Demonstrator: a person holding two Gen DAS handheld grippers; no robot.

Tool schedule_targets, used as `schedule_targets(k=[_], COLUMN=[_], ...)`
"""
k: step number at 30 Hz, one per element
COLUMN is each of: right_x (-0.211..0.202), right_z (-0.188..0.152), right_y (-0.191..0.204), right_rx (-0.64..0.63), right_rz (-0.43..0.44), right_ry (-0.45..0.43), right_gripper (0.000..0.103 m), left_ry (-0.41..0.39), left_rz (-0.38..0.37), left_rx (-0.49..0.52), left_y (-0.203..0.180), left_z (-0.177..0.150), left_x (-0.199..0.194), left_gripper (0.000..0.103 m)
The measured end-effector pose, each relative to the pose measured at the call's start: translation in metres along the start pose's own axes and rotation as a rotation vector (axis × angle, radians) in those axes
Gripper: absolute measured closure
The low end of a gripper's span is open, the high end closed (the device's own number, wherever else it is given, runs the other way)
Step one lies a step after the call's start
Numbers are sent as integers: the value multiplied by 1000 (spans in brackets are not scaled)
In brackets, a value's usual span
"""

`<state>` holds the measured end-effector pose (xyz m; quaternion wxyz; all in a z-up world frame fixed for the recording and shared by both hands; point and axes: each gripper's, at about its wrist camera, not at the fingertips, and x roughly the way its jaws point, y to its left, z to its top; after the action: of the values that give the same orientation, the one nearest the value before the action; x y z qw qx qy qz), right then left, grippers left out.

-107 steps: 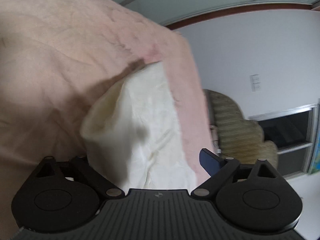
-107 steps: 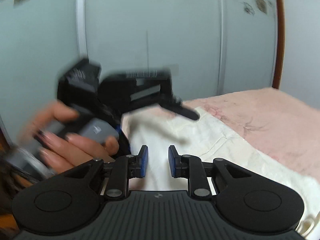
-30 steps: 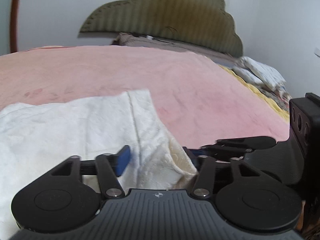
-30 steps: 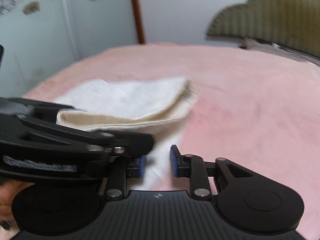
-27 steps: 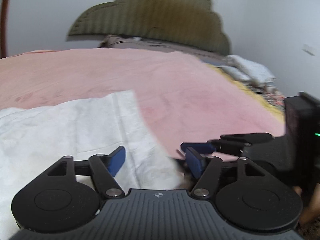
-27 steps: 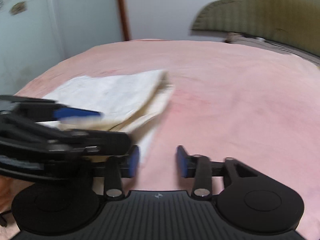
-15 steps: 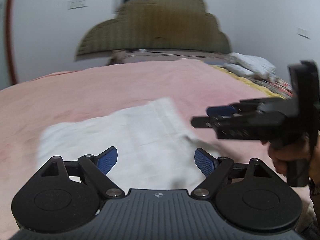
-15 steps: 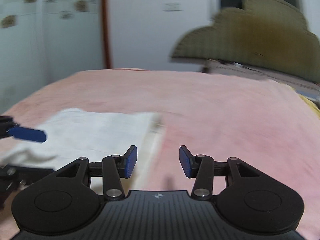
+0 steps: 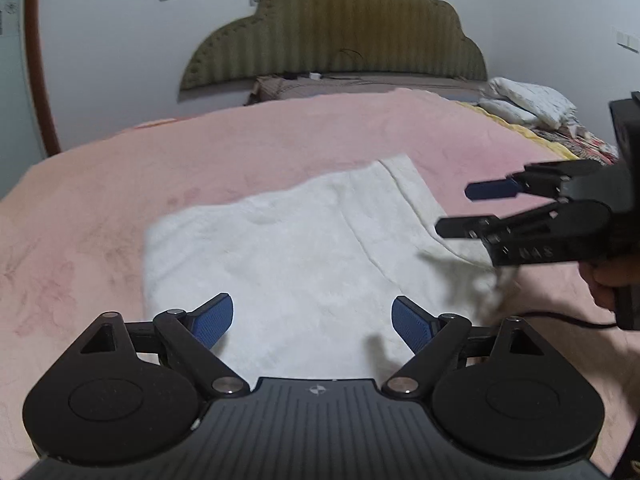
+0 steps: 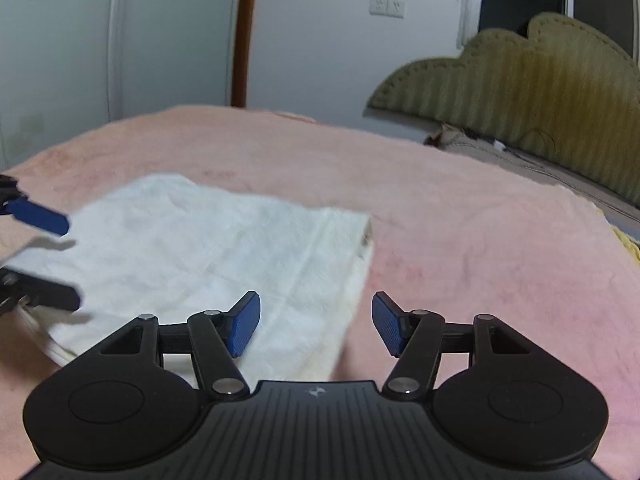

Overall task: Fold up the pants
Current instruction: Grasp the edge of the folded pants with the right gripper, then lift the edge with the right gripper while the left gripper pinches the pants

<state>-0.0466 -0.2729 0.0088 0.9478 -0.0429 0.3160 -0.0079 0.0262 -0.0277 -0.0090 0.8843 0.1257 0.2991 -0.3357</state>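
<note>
The left tool [image 9: 312,322] hangs above the near part of the pants [image 9: 288,264]. Its jaws are opening wide and nothing is gripped between them. The cream-white pants lie folded into a flat rectangle on the pink blanket [image 9: 120,184] of the bed, with an olive headboard [image 9: 336,28] behind. On the right side, the right tool [image 10: 316,326] is over the right edge of the pants [image 10: 208,248]; its jaws are opening too, and the pads press on no cloth. A hand [image 9: 612,280] carries it.
</note>
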Motion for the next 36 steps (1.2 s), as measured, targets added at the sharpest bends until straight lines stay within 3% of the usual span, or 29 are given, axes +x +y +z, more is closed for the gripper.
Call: schedule_targets(k=[4,8,11,14,17,20,23,26,29,30,33,34,35,36], right_x=[14,10,10,23,43,52,63,73,86,90,92,89,87,85], right_z=[-6,-14,-15,-20,-31,-30,-25,-20,-21,-23,-29,-30,-28,-27], right_y=[11,-1,-23,-52,-77,-86,-84,-80,-89,-92,-94,-92,-88,-84], right_rx=[-26,76,188,355,530,561,546,511,595,621,657,648,632,617], right_rz=[40,65,83,172,274,337,441,478,535,545,533,521,503,487], right_ry=[72,73,83,97,131,121,122,114,100,91,76,76,77,77], right_gripper=[40,37,36,36,35,35,35,35,36,44,58,59,62,65], left_ry=[95,15,-40,-25,34,109,149,145,151,156,149,146,145,137], left_rz=[-17,34,74,81,-7,-138,-249,-283,-318,-334,-281,-249,-195,-142], left_rx=[68,166,116,-53,-302,-522,-660,-644,-626,-620,-545,-506,-464,-424], left_y=[-9,-13,12,56,107,145,164,164,156,152,134,129,124,119], left_z=[-13,-15,-4,4,1,-10,-20,-15,-8,-6,0,1,0,-1], left_x=[13,-7,-13,-5,11,31,48,54,63,67,71,70,67,63], left_gripper=[15,12,6,5,6,6,4,5,5,5,11,22,39,47])
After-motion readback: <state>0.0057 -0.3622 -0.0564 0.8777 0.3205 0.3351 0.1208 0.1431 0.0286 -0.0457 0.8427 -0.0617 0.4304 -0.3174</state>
